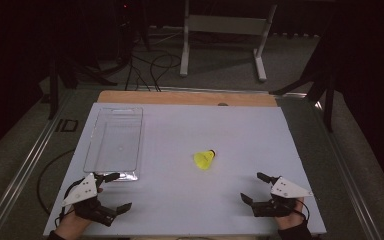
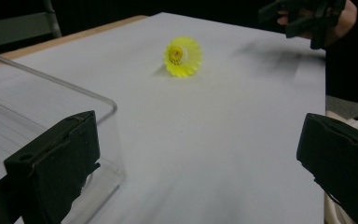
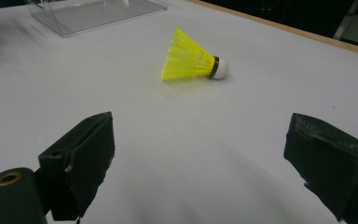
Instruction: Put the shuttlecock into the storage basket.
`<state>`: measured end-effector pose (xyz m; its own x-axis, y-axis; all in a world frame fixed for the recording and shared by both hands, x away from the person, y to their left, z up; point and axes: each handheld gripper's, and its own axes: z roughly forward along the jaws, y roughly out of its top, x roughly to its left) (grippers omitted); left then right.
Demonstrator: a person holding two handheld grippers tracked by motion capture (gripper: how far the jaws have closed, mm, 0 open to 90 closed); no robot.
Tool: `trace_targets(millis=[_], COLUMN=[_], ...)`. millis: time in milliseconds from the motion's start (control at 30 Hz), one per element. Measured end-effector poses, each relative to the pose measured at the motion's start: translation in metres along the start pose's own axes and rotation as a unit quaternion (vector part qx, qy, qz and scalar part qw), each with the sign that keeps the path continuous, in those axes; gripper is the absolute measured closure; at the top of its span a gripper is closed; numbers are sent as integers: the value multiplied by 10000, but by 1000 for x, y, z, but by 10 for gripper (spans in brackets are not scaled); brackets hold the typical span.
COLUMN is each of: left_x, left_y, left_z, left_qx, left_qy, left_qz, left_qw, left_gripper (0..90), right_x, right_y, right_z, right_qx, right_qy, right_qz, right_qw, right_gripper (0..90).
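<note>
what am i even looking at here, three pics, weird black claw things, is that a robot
No robot: a person holds a hand-held gripper in each hand, and you can see the hands at the bottom of the high view. That view comes from a fixed camera above the table, looking forward and down. The left gripper sits near the bottom left, the right gripper near the bottom right.

The other two pictures come from small cameras riding on each gripper. The black blocks at the bottom corners are that gripper's own fingers, spread wide apart, so both grippers are open and hold nothing.

On the white table lies a yellow shuttlecock on its side, white tip showing in the right gripper view. A clear plastic tray, apparently empty, sits at the left, just ahead of the left gripper.
</note>
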<state>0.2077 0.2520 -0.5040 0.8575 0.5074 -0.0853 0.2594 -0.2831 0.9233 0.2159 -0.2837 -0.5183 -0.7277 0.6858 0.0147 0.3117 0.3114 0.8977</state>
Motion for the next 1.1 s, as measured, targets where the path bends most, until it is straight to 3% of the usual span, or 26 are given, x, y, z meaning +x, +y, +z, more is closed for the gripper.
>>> trace_targets(millis=[133,200,500,733,1100], left_x=[2,2,8,15,21], left_y=[8,16,34,54,83], left_z=[-2,-4,-4,2,18], left_qx=[-62,-40,-60,-31,107], left_qy=[27,41,-64,-163,-284], left_qz=[-26,79,8,31,226], left_qw=[10000,10000,10000,9999,9993], left_gripper=[1,1,1,1,1], right_x=[0,0,1,2,1], right_y=[0,1,1,1,1], right_z=[0,0,0,1,1], right_qx=[1,-11,-1,24,32], right_qy=[-19,-43,-49,-39,-46], right_qz=[2,12,-21,-41,-41], right_qw=[10000,10000,10000,10000,10000], right_gripper=[87,87,87,87,87])
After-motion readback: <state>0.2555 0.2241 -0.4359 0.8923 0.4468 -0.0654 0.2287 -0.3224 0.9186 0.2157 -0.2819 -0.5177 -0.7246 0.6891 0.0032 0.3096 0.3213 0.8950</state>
